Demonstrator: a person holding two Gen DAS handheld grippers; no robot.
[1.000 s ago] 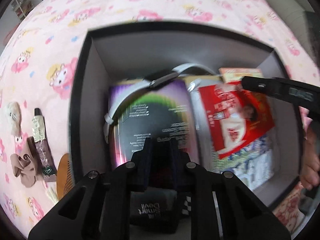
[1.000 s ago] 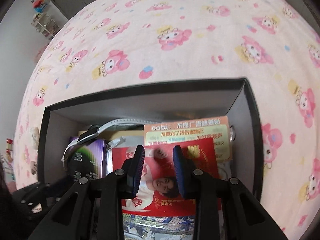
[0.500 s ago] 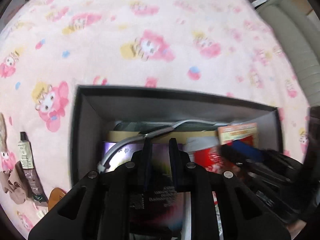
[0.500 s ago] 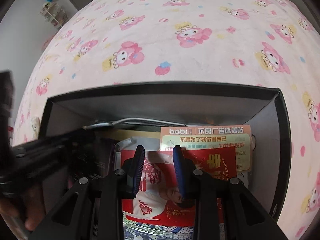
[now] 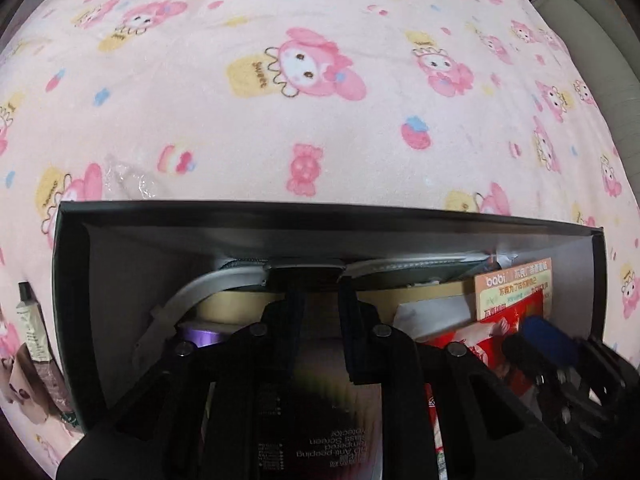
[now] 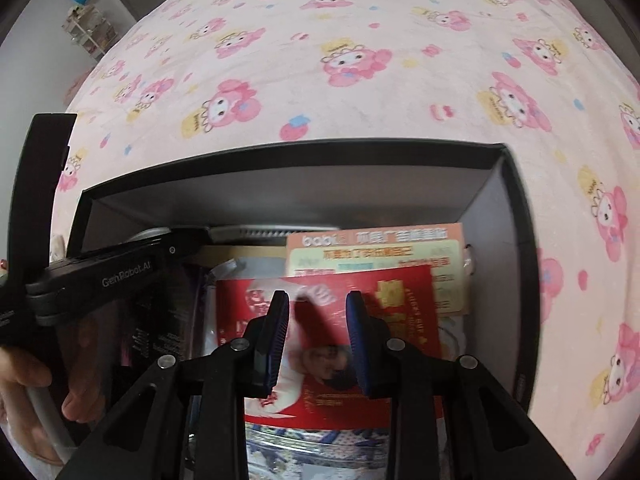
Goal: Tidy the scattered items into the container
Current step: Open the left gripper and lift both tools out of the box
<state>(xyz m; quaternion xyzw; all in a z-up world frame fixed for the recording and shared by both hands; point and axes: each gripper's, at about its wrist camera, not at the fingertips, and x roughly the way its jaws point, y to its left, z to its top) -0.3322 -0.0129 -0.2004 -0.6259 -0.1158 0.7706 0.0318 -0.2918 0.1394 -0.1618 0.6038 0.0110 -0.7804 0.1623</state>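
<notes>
A black open box [image 5: 280,210] [image 6: 304,152] sits on a pink cartoon-print blanket. It holds a smartwatch with a grey strap [image 5: 208,284], a dark screen-protector box [image 5: 336,444], a red packet [image 6: 400,292] and an orange "babi" card [image 6: 376,244] [image 5: 516,280]. My left gripper [image 5: 318,300] is open and empty, low inside the box just behind the watch; it also shows in the right wrist view [image 6: 120,268]. My right gripper [image 6: 318,304] is open and empty above the red packet.
On the blanket left of the box lie a slim hand-cream tube [image 5: 34,328], a brown fabric piece [image 5: 18,384] and a bit of clear plastic wrap [image 5: 128,180]. A shelf [image 6: 86,28] stands by the far wall. A beige sofa edge [image 5: 592,28] is at right.
My left gripper tilted up and went lower and further into the box, toward the watch at the far wall. My right gripper stayed over the red packet, open as before.
</notes>
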